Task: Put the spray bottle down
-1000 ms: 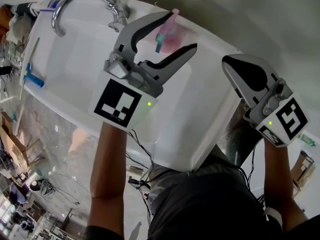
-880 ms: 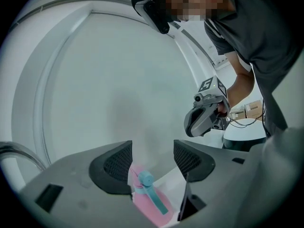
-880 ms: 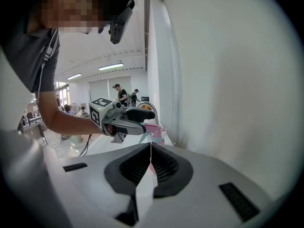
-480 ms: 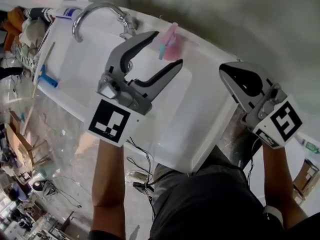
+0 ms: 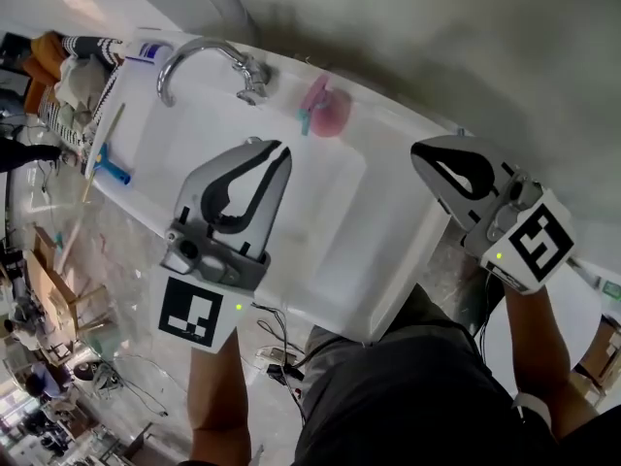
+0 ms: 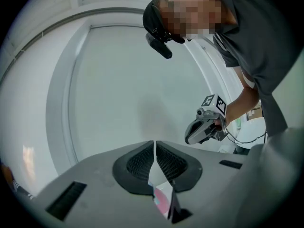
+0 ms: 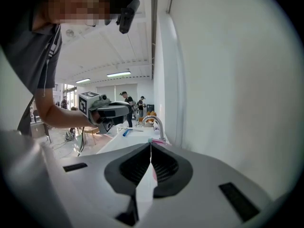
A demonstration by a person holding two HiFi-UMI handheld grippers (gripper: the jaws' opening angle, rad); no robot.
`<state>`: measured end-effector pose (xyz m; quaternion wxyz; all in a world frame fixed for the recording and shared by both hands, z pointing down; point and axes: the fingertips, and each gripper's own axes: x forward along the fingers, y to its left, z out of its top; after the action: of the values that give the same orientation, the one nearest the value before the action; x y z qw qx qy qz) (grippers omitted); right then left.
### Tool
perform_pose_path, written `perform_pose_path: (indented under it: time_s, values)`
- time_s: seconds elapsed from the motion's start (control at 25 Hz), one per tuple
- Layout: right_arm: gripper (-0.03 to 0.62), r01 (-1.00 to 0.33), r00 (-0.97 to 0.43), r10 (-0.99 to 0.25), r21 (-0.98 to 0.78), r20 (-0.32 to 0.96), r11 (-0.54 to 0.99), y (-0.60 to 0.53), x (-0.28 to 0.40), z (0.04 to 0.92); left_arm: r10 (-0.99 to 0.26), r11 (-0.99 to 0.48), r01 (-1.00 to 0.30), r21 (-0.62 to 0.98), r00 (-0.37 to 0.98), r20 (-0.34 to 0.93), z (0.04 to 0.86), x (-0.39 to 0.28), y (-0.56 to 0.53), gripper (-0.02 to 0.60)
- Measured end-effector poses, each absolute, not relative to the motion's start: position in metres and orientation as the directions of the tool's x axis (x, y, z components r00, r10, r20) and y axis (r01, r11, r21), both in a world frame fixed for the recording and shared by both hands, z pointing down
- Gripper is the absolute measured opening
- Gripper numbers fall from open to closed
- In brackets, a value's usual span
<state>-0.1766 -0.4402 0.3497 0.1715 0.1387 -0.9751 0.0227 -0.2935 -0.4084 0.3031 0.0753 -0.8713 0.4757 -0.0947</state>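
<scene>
Spray bottle (image 5: 325, 113), translucent pink with a teal trigger, sat just beside the faucet (image 5: 209, 66). My left gripper (image 5: 272, 148), near the faucet, had just been closing, jaws together on nothing. Right gripper (image 5: 419, 153) closed too, empty.

A long white washbasin (image 5: 335, 236) stands against a plain pale grey wall (image 5: 466, 47), with a curved chrome tap (image 5: 194, 54) at its far end. The floor (image 5: 116, 270) beside it is pale, glossy and faintly marbled, and black cables (image 5: 277, 357) lie loose on it. Brown pieces, cardboard or wood, lie at the left edge (image 5: 29, 280). The right gripper view shows a large, bright hall: a white ceiling with 2 strip lights (image 7: 118, 73), a white wall panel framed by raised trim (image 7: 171, 70), and a few people (image 7: 126, 99) standing far off beyond the tap. The light is even and white.
</scene>
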Motion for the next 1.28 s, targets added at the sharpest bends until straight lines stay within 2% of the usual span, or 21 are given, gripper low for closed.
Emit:
perform_pose_path:
  time_s: [0.12, 0.52, 1.28]
  values:
    - [0.008, -0.253, -0.912, -0.244, 0.018, 0.329, 0.967, -0.434, -0.177, 0.338, -0.853, -0.522, -0.831, -0.193, 0.517, 0.079, 0.287, -0.288, -0.397, 0.005]
    - [0.008, -0.179, -0.933, -0.190, 0.063, 0.304, 0.982, -0.406, -0.165, 0.303, -0.856, -0.516, -0.854, -0.071, 0.512, 0.074, 0.268, -0.252, -0.352, 0.005]
    - [0.008, -0.088, -0.947, -0.110, 0.084, 0.303, 0.993, -0.360, -0.146, 0.269, -0.881, -0.472, -0.875, -0.106, 0.466, 0.078, 0.243, -0.226, -0.298, 0.005]
